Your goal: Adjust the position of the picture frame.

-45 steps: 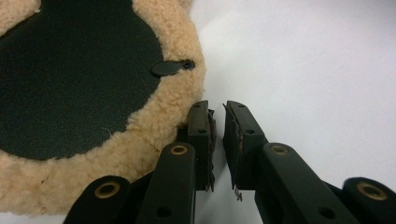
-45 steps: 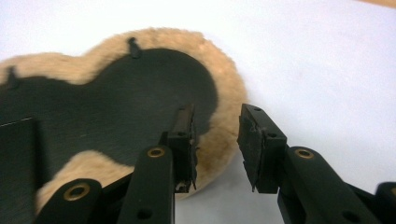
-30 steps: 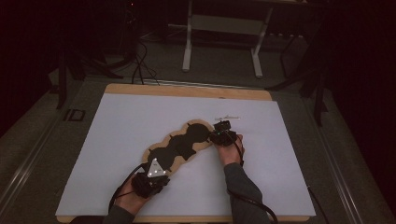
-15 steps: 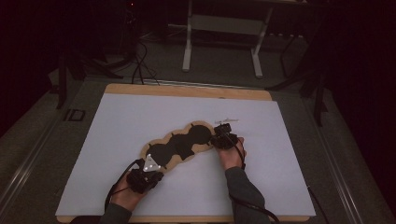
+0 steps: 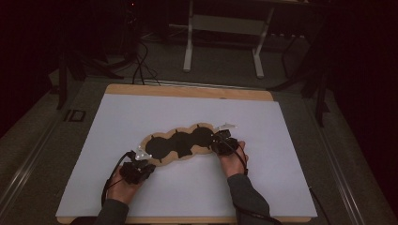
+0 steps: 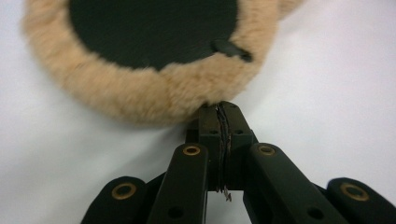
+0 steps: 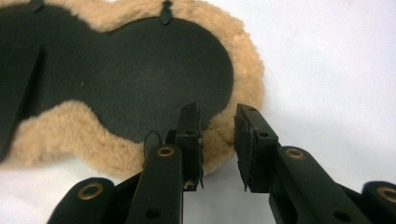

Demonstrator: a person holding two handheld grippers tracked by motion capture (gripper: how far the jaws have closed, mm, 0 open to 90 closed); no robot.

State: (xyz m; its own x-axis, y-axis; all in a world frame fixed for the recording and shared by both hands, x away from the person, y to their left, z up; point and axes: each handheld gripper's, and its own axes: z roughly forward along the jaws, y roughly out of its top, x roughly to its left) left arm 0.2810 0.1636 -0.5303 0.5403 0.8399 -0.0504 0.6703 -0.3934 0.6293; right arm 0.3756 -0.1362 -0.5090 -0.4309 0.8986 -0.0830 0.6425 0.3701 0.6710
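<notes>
A long lobed pad point(image 5: 178, 143) with a black face and a tan fleece rim lies on the white sheet. My left gripper point(image 5: 143, 158) is at its near-left end. In the left gripper view its jaws have just closed and now stand shut point(image 6: 220, 109), tips against the fleece rim of the pad point(image 6: 140, 93); whether a tuft is pinched I cannot tell. My right gripper point(image 5: 213, 140) is at the pad's far-right end. In the right gripper view its jaws point(image 7: 217, 121) stand apart, astride the rim of the pad point(image 7: 130, 79), one jaw over the black face and one outside.
The white sheet point(image 5: 281, 168) covers a wooden table whose edge point(image 5: 187, 91) shows at the back. Behind the table, a metal stand point(image 5: 223, 28) and cables point(image 5: 138, 70) sit on the dark floor. Cables trail from both grippers toward the front edge.
My left hand has shifted left along the pad's near end. The right hand has moved slightly, staying at the pad's right end.
</notes>
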